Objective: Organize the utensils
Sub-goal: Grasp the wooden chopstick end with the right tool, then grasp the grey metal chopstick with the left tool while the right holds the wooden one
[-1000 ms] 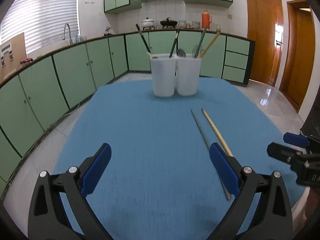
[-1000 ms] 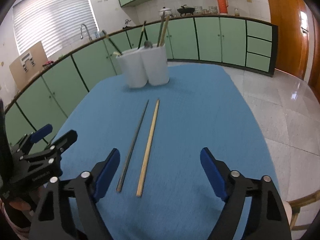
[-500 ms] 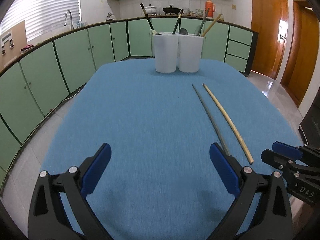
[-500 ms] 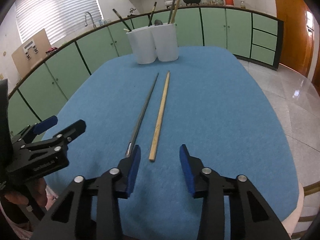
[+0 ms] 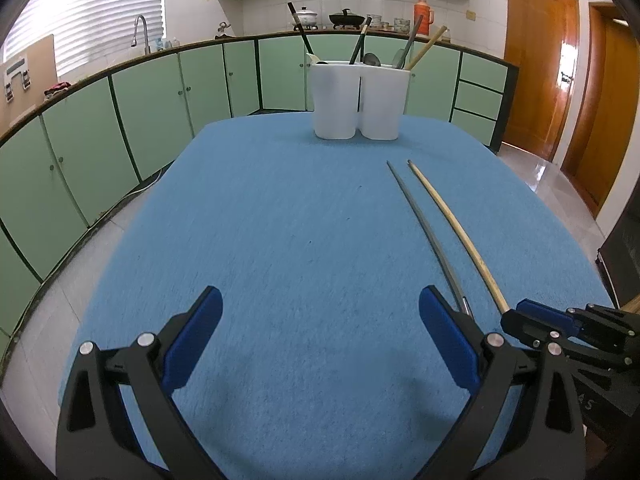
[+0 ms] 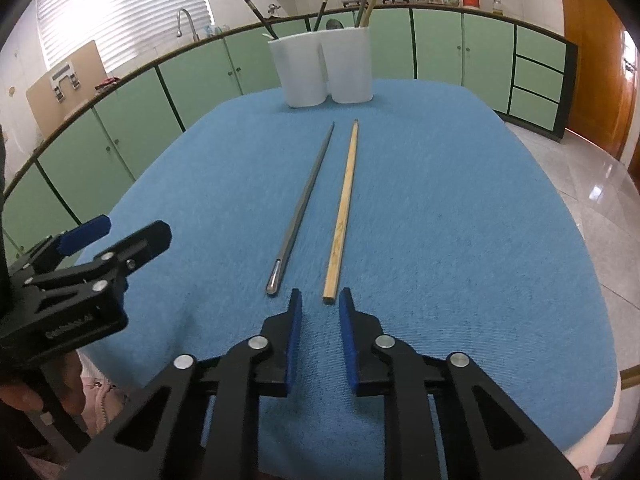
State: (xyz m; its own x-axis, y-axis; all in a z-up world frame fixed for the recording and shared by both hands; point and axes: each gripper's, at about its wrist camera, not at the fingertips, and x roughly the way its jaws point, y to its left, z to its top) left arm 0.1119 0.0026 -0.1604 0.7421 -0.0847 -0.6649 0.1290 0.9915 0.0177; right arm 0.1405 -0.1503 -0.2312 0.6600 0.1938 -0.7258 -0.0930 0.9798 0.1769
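Wooden chopstick [image 6: 343,216] flat on blue table cloth [image 6: 460,220] beside metal chopstick [image 6: 306,200], short of white holder [image 6: 320,68]; right gripper [image 6: 319,322] narrowed, unclamped, just behind near end; left gripper [image 5: 320,344] spread wide; pickup pending, requiring forward advance, then closure.

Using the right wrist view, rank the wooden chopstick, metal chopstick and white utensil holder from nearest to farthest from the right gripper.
1. wooden chopstick, near end just ahead of the right gripper.
2. metal chopstick, slightly left.
3. white utensil holder, far end of table.
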